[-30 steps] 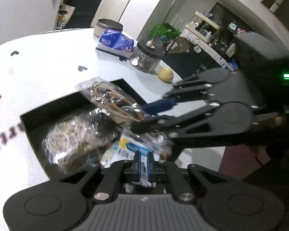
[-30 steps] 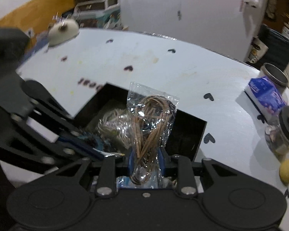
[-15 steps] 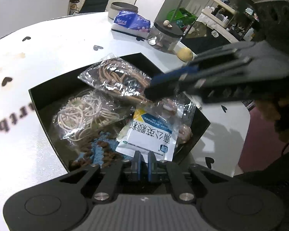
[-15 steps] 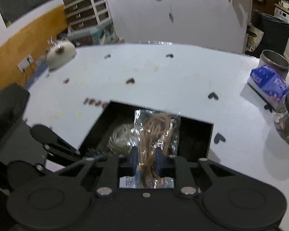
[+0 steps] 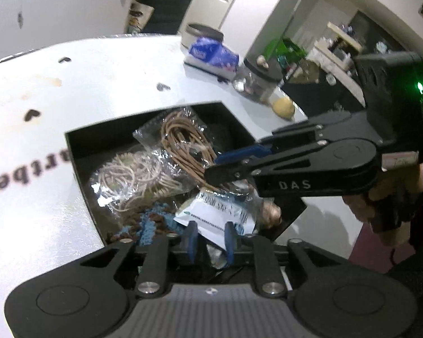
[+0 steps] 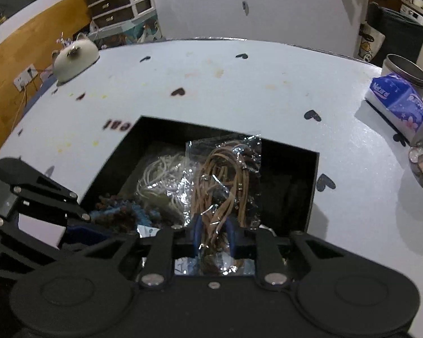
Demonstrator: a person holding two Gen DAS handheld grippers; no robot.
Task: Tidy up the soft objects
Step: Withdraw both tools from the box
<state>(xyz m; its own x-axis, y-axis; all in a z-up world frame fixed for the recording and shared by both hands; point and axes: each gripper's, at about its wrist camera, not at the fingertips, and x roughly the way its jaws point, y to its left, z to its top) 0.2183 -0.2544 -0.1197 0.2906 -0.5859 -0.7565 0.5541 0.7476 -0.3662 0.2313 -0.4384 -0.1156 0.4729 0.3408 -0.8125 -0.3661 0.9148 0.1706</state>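
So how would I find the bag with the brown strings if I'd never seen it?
Look for the black box on the white table. The bag of brown cords stands at its middle, pinched by the right gripper. The bag of pale cords beside it is cream, not brown.

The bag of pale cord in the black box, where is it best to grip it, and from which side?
Probably from above, on the loose clear plastic at the upper edge of the bag of pale cord. The bag lies flat in the black box, with its right edge under the bag of brown cord, so a side approach looks blocked.
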